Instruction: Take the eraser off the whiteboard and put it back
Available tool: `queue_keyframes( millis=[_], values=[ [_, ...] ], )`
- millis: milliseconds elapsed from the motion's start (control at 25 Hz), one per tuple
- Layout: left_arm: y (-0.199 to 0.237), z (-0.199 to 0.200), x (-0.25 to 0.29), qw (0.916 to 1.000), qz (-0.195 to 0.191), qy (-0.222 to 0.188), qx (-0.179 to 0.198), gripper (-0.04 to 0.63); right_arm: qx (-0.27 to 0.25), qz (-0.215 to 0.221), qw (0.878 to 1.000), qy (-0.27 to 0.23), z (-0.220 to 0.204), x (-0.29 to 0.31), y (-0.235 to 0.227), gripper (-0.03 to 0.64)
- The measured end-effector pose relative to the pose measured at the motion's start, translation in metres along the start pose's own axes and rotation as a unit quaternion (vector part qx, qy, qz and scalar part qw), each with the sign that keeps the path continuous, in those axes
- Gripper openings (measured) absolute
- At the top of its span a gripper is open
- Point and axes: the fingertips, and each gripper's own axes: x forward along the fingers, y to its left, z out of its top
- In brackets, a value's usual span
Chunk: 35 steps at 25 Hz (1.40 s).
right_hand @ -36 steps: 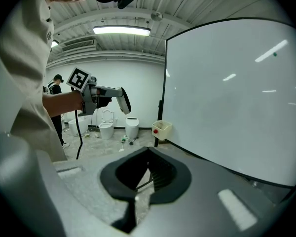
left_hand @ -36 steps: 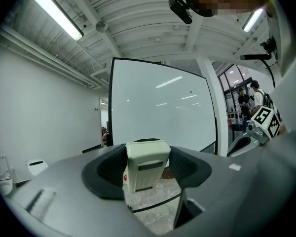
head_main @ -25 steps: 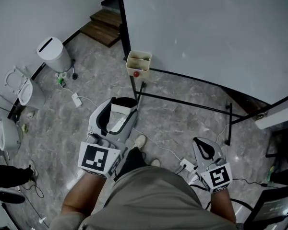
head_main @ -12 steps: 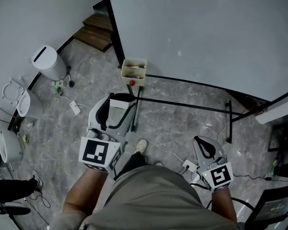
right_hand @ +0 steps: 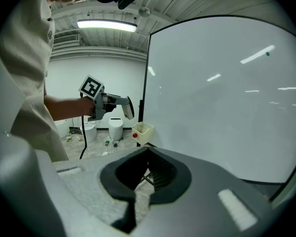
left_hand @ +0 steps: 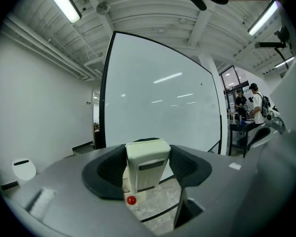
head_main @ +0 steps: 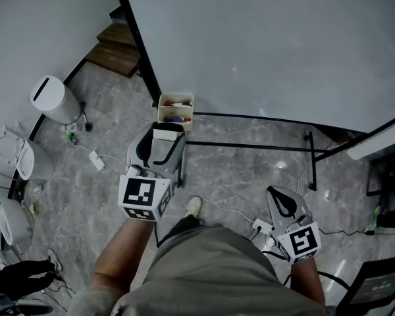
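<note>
My left gripper [head_main: 162, 139] is shut on a white block eraser [head_main: 166, 135], which stands upright between the dark pads [left_hand: 108, 169] in the left gripper view, eraser [left_hand: 147, 164]. It hovers just below a cream marker tray [head_main: 176, 108] fixed at the whiteboard's lower left corner, its red dot [left_hand: 131, 200] showing under the eraser. The large whiteboard [head_main: 270, 45] fills the space ahead, whiteboard [left_hand: 160, 98]. My right gripper [head_main: 280, 201] hangs low at the right, shut and empty, its jaws [right_hand: 147, 174] pointing at the board's foot.
The board's black stand bars [head_main: 250, 145] cross the marble floor. A white bin [head_main: 51, 99] and toilets [head_main: 14, 158] stand at the left, wooden steps [head_main: 118, 51] behind. Cables and a power strip [head_main: 260, 228] lie by my feet. People stand far off [left_hand: 256, 102].
My left gripper has carried the eraser forward, up to the cream tray at the board's corner. The right gripper has barely shifted and stays shut.
</note>
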Motion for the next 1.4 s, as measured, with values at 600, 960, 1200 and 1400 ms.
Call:
queue_keyframes(
  millis=[600, 960, 1200, 1400],
  values=[
    [0.041, -0.075, 0.1, 0.9985, -0.002, 0.052, -0.018, 0.276, 0.009, -0.061, 0.997, 0.036, 0.01, 0.027, -0.017, 0.003],
    [0.044, -0.112, 0.126, 0.9966, -0.01, 0.078, -0.022, 0.276, 0.012, -0.076, 0.995, 0.057, 0.011, 0.037, -0.015, 0.003],
    [0.044, -0.131, 0.135, 0.9962, -0.009, 0.085, -0.016, 0.276, 0.017, -0.086, 0.994, 0.067, 0.008, 0.039, -0.012, 0.003],
    [0.041, -0.141, 0.14, 0.9959, -0.013, 0.088, -0.018, 0.276, 0.02, -0.092, 0.991, 0.092, 0.005, 0.036, -0.011, 0.003]
  ],
)
